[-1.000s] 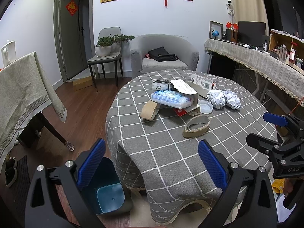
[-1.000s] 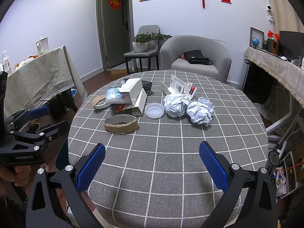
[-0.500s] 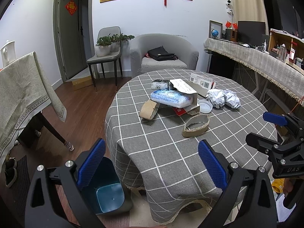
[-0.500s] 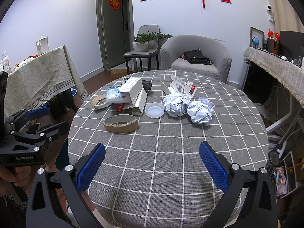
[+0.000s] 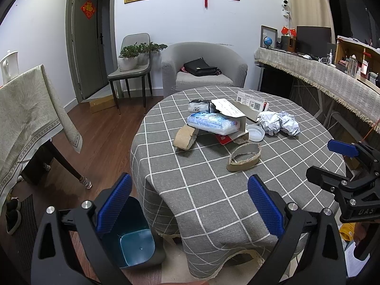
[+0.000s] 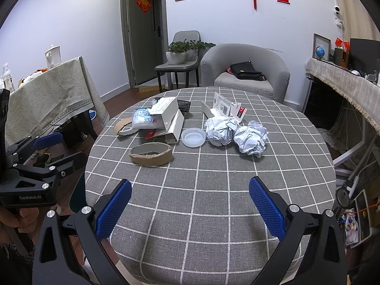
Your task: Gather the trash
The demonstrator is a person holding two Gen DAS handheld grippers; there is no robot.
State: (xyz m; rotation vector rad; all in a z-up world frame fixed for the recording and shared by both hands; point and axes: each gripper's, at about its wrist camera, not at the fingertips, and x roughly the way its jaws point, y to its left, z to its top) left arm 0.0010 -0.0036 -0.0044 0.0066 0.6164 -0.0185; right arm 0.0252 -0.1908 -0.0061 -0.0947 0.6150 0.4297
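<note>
Round tabletop [image 6: 213,190], grey checked cloth, living-room setting. Cardboard ring [image 6: 151,156]: nearest trash, flat on cloth, long axis crosswise to tongs, ahead of both. Lies ahead-left of right tongs [image 6: 190,204], ahead-right of left tongs [image 5: 190,201]; nearer arm not clear. Paper balls [image 6: 250,137], plastic lid [image 6: 193,137], open box [image 6: 169,118] farther ahead. Bin [image 5: 135,242] on floor, under left tongs. Both tongs spread wide, empty.

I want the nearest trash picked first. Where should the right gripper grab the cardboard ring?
Pinch the near wall of the cardboard ring, one finger inside the hollow, one outside, coming down from above. It lies flat and open-topped, probably too wide to span. The right gripper is already open.
</note>
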